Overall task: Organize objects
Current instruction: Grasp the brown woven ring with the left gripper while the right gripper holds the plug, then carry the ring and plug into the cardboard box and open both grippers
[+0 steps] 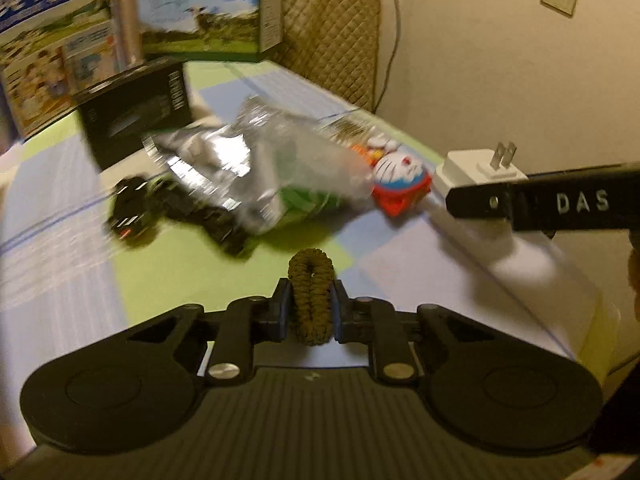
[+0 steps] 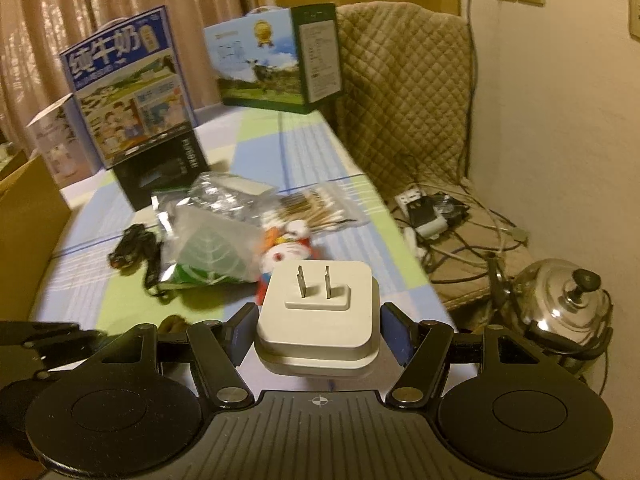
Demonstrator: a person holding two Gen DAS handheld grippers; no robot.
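Note:
My left gripper (image 1: 311, 298) is shut on a brown braided bracelet (image 1: 311, 280), which stands upright between the pads above the checked tablecloth (image 1: 200, 280). My right gripper (image 2: 319, 330) is shut on a white plug adapter (image 2: 318, 320), prongs facing up and away. In the left wrist view one of its fingers (image 1: 520, 204) reaches in from the right, with the adapter (image 1: 476, 168) at its tip. The left gripper's black frame (image 2: 40, 340) shows at the lower left of the right wrist view.
A foil bag with a green leaf (image 2: 208, 244), a Doraemon toy (image 2: 288, 254), a black cable bundle (image 2: 132, 248), a cotton swab bag (image 2: 316, 208) and a black box (image 2: 160, 172) lie mid-table. Milk cartons (image 2: 128, 88) stand behind. A quilted chair (image 2: 400, 100) and a kettle (image 2: 560, 308) are on the right.

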